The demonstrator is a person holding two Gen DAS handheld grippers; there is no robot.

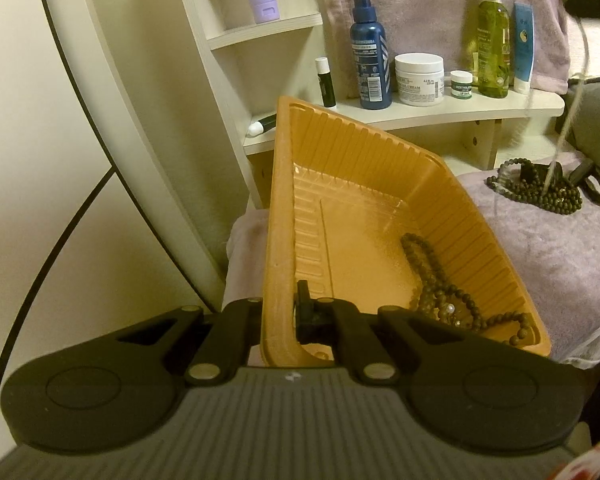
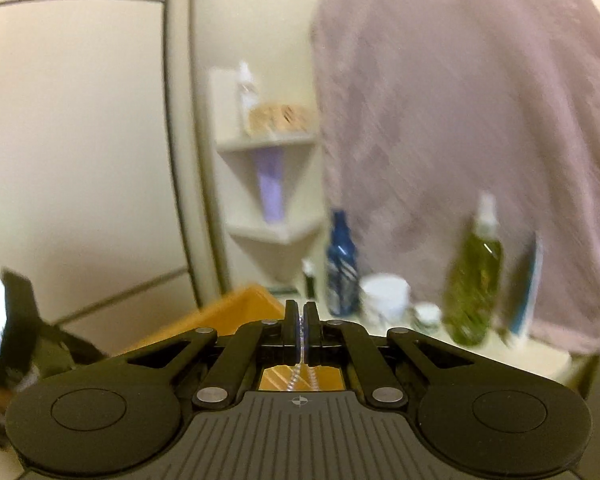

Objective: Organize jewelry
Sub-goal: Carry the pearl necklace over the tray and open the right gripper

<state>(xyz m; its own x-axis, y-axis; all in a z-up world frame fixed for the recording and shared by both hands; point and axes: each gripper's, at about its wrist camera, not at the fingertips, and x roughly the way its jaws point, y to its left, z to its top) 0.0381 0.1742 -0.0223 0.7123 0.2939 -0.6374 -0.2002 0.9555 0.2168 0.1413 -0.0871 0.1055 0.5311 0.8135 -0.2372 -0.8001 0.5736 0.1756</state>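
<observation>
My left gripper point(image 1: 282, 312) is shut on the near-left rim of an orange plastic tray point(image 1: 364, 184) and holds it tilted. A dark bead necklace with a pearl point(image 1: 444, 300) lies in the tray's near right corner. More dark bead jewelry and a watch point(image 1: 540, 188) lie on the lilac towel to the right. My right gripper point(image 2: 301, 328) is shut on a thin pearl-like chain point(image 2: 300, 376) that hangs down below the fingers over the orange tray point(image 2: 228, 312). The same chain shows as a pale blurred strand point(image 1: 572, 112) in the left wrist view.
A cream corner shelf point(image 1: 420, 114) holds a blue spray bottle point(image 1: 370, 52), white jars point(image 1: 419, 78), a green bottle point(image 1: 492, 36) and tubes. A lilac towel point(image 1: 560, 248) covers the surface and another hangs behind. A cream curved wall is at left.
</observation>
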